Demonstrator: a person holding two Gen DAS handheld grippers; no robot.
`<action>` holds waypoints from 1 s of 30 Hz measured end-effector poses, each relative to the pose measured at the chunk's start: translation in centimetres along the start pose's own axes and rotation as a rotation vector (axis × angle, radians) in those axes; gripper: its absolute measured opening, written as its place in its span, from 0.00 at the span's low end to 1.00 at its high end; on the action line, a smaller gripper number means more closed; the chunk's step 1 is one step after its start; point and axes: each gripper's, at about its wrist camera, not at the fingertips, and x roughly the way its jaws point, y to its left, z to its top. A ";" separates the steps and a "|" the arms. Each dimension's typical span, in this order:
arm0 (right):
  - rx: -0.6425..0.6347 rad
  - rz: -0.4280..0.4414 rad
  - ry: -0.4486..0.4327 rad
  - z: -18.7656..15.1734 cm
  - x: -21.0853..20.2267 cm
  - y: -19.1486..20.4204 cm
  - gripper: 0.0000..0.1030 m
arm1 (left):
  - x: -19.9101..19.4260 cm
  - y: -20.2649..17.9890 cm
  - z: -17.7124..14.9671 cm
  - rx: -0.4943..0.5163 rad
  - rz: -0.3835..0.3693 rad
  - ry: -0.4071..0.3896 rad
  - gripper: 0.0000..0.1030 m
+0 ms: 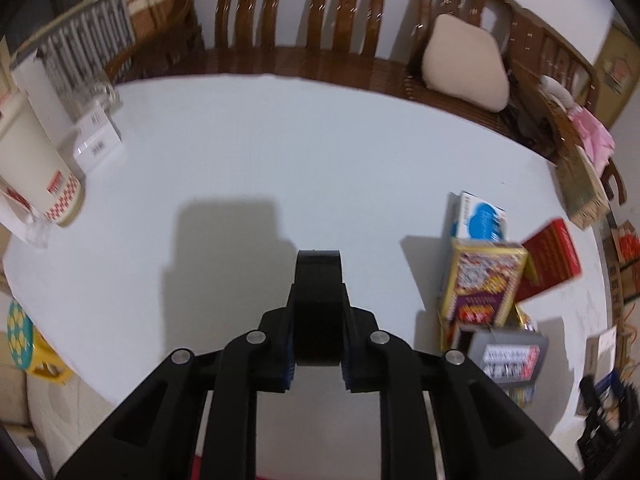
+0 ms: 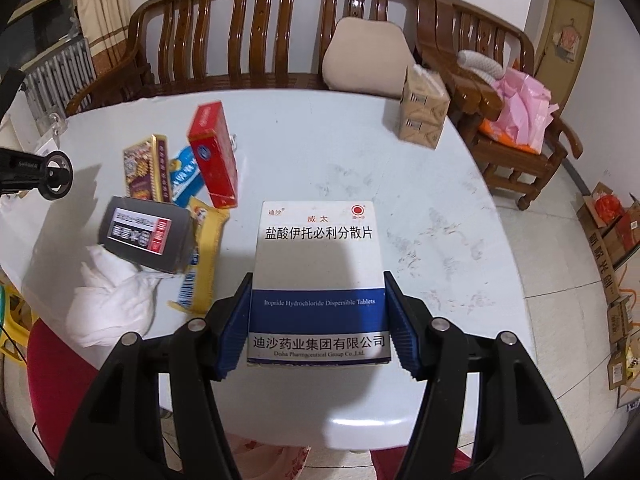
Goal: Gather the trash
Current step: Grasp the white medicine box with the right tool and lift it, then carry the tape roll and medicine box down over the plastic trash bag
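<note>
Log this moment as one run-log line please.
left gripper: shut on black object | right gripper: shut on white-blue tablet box | trash pile: on table

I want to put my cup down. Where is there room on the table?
The white table is bare in the middle, between the paper cup and the pile of boxes. Bare too between the red box and the brown carton. That pile is crowded.

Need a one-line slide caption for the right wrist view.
Right gripper clamps a white-and-blue tablet box above the white table, beside a pile of empty cartons.
</note>
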 end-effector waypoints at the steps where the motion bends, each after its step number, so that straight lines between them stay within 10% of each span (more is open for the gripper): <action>1: -0.001 -0.002 -0.006 0.0 -0.5 0.1 0.59 | -0.4 -0.3 -0.2 0.014 -0.002 -0.012 0.17; 30: -0.079 -0.028 -0.203 -6.7 -16.0 5.3 0.59 | -12.5 -5.5 -15.8 0.318 -0.151 -0.171 0.17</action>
